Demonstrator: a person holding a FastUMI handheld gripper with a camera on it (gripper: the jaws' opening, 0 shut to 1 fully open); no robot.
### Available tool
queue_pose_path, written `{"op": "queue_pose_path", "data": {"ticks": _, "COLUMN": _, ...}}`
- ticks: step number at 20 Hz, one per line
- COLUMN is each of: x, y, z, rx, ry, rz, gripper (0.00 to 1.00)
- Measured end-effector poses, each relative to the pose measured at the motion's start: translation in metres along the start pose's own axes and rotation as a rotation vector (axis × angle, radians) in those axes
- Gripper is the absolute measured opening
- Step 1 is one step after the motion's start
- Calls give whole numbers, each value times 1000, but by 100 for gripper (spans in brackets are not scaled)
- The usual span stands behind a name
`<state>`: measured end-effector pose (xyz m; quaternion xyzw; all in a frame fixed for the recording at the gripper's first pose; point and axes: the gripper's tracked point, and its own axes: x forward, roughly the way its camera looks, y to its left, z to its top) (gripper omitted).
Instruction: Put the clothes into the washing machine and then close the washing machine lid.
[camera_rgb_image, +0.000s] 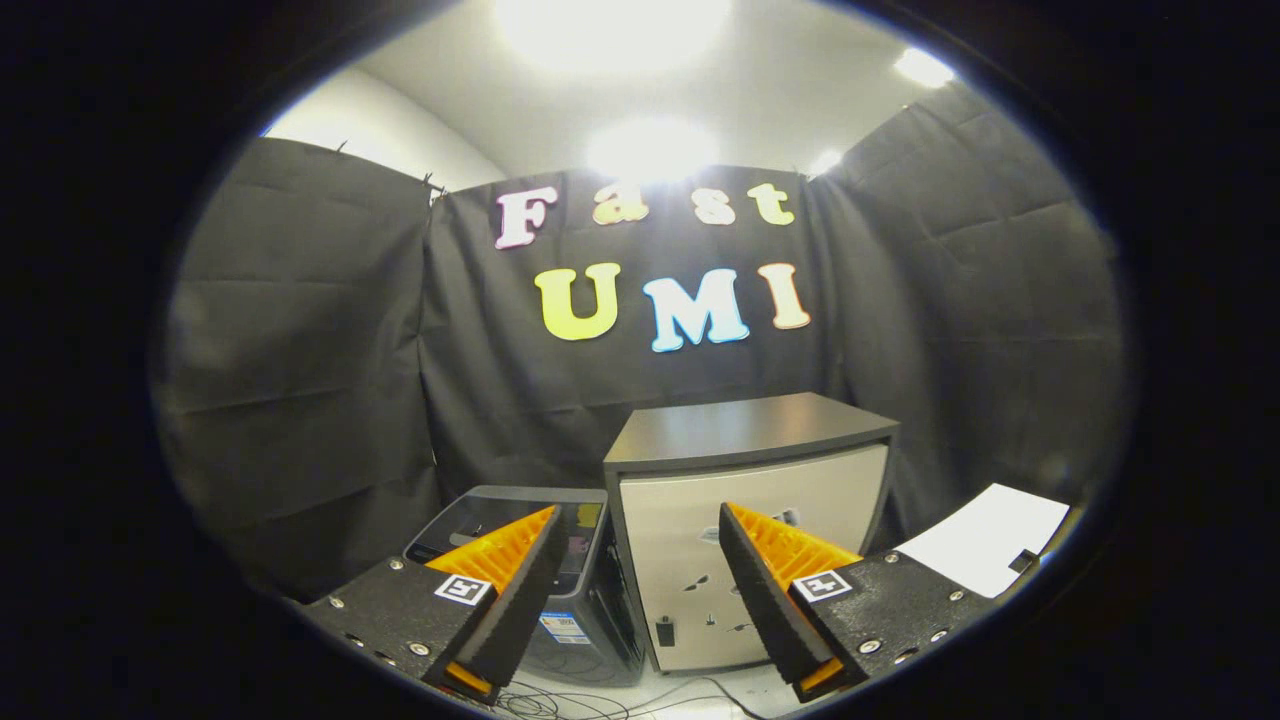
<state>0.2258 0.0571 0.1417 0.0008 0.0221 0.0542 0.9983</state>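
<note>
Two jaws stand spread wide with nothing between them, the gripper (635, 590) released and held up off the floor, pointing level at the back of the booth; a carrying posture by my reading, not a reach. No clothes can be made out from this angle; where they lie I cannot tell. Beyond the left finger sits a low dark machine (520, 560) with a glassy top, probably the washing machine; whether its lid is up or down is unclear, and its contents are hidden. Just beside it, beyond the gap between the fingers, stands a pale cabinet (750, 520) with a dark flat top, door closed, nothing on it. White sheet (985, 540) lies beyond the right finger, on a surface I cannot identify; loose cables (600, 700) trail on the floor below the fingers. Task appears not yet begun.
</note>
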Motion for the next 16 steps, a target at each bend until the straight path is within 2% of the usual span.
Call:
{"op": "queue_pose_path", "data": {"ticks": 3, "x": -35, "y": -8, "z": 10, "rx": -9, "ry": -40, "rz": 23, "gripper": 95}}
{"op": "queue_pose_path", "data": {"ticks": 5, "x": -47, "y": -18, "z": 4, "rx": -37, "ry": -27, "rz": -2, "gripper": 95}}
{"op": "queue_pose_path", "data": {"ticks": 16, "x": -65, "y": -10, "z": -8, "rx": -67, "ry": 0, "rz": -30, "gripper": 95}}
